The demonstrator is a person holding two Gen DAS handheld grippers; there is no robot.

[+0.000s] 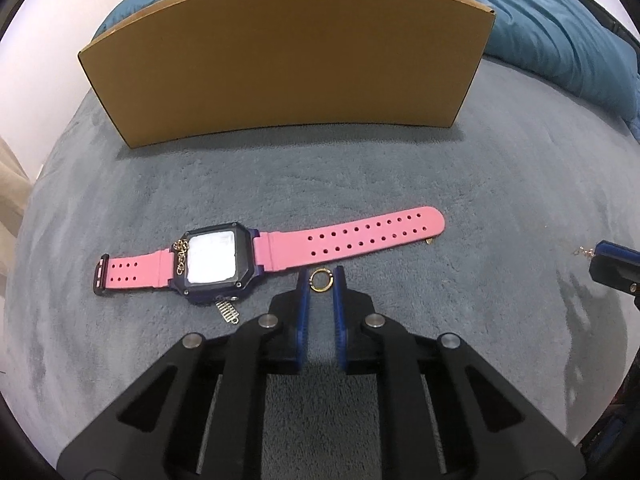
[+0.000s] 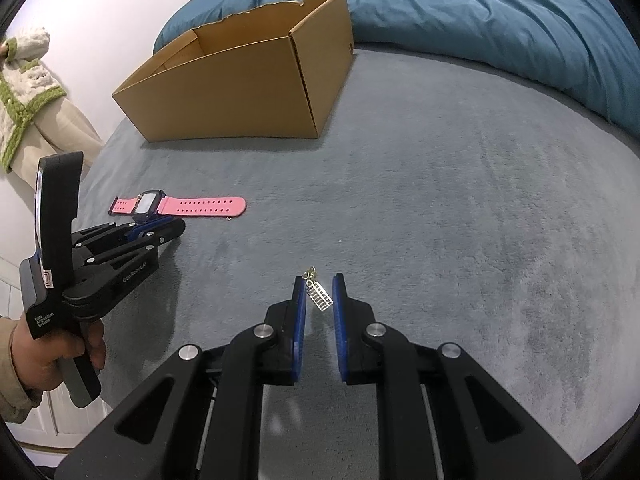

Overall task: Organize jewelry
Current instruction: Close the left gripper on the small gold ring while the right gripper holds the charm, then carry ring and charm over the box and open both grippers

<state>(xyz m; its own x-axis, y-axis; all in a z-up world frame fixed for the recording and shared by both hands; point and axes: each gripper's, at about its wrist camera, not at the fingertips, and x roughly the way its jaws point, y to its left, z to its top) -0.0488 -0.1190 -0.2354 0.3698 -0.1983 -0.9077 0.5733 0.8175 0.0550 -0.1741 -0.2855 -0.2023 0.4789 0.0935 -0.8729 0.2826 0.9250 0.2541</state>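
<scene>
A pink-strapped smartwatch (image 1: 224,258) lies flat on the grey blanket, with a gold chain (image 1: 181,258) draped over its face and a small gold ladder-shaped charm (image 1: 228,311) by its near edge. A gold ring (image 1: 320,281) lies between the tips of my left gripper (image 1: 320,280), whose jaws stand open around it. My right gripper (image 2: 320,294) is open around a second gold ladder-shaped earring (image 2: 319,295) on the blanket. The watch (image 2: 176,205) and the left gripper (image 2: 160,232) also show in the right wrist view.
An open cardboard box (image 1: 280,60) stands behind the watch; it also shows in the right wrist view (image 2: 240,88). A blue duvet (image 2: 500,20) is bunched at the back right. A tiny gold piece (image 1: 430,241) lies by the strap's tip. The blanket's left edge (image 2: 100,152) drops off.
</scene>
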